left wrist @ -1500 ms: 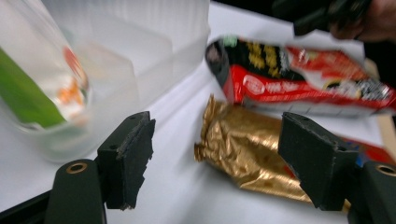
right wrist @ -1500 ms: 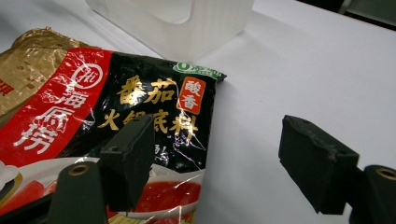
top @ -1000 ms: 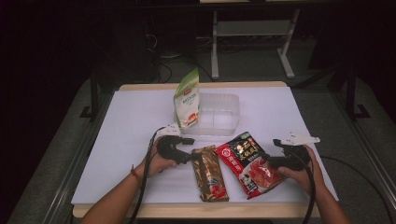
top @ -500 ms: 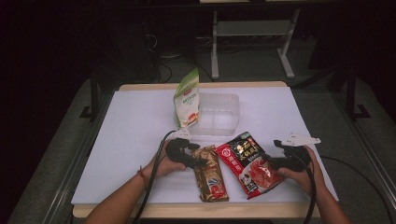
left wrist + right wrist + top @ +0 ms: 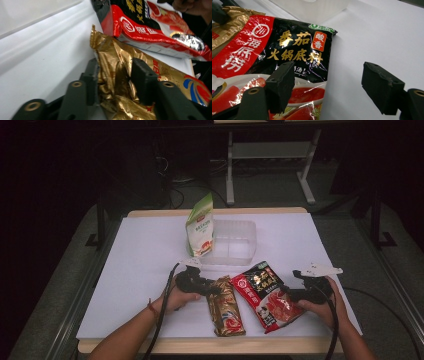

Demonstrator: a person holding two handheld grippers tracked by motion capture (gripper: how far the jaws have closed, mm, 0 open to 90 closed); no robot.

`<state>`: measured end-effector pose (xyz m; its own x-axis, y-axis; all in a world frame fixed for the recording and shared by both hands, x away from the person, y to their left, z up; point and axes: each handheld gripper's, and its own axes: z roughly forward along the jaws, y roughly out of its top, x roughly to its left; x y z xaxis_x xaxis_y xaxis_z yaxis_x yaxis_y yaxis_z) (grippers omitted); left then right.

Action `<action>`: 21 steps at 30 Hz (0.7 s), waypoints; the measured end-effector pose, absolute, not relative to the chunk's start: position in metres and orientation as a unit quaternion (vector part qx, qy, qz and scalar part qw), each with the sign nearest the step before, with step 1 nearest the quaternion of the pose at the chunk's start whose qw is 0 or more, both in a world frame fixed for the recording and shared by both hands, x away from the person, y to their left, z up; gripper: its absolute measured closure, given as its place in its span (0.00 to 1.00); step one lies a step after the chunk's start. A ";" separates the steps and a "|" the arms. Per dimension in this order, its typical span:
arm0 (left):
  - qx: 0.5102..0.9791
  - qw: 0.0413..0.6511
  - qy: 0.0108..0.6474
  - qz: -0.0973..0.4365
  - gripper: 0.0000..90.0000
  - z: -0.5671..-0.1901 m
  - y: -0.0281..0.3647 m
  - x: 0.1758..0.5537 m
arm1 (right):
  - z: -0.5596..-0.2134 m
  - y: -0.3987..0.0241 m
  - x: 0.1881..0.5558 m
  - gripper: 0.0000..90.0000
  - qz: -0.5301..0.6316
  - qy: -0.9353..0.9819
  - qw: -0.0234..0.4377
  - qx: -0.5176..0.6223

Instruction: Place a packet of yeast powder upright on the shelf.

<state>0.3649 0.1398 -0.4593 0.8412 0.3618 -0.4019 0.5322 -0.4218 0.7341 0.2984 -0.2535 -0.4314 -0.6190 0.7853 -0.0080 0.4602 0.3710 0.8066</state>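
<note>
A gold foil packet (image 5: 227, 309) lies near the table's front edge, its top end crumpled. My left gripper (image 5: 214, 289) has just been closing, and its jaws now pinch that top end. In the left gripper view, the gold foil packet (image 5: 117, 55) bunches up between the pads of my left gripper (image 5: 116, 67). To its right lies a red and black sauce packet (image 5: 264, 295). My right gripper (image 5: 290, 293) stands open at that packet's right edge. In the right gripper view, one jaw of my right gripper (image 5: 329, 72) hangs over the sauce packet (image 5: 274, 50) and the other over bare table.
A green and white stand-up pouch (image 5: 201, 226) leans against a clear plastic container (image 5: 249, 240) behind the packets. The white sheet (image 5: 145, 255) covers the tabletop, with open room to the left and far right. Cables trail from both grippers over the front edge.
My left gripper moved right onto the gold packet's top end and closed on it, crumpling the foil. The right gripper and the sauce packet stayed put.
</note>
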 end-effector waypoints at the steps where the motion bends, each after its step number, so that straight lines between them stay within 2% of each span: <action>1: 0.839 0.468 0.266 -0.085 0.75 -0.459 0.141 0.365 | -0.431 -0.254 0.298 0.29 0.405 0.803 0.201 0.387; 3: 0.838 0.473 0.264 -0.068 0.82 -0.456 0.142 0.363 | -0.431 -0.254 0.298 0.29 0.405 0.803 0.201 0.387; 4: 0.838 0.472 0.264 -0.064 0.89 -0.455 0.141 0.362 | -0.431 -0.254 0.298 0.29 0.405 0.803 0.201 0.388; 7: 0.838 0.476 0.261 -0.052 0.94 -0.453 0.142 0.360 | -0.431 -0.254 0.298 0.29 0.405 0.803 0.203 0.387; 21: 0.806 0.530 0.265 -0.007 0.97 -0.426 0.163 0.351 | -0.429 -0.257 0.295 0.29 0.409 0.798 0.212 0.389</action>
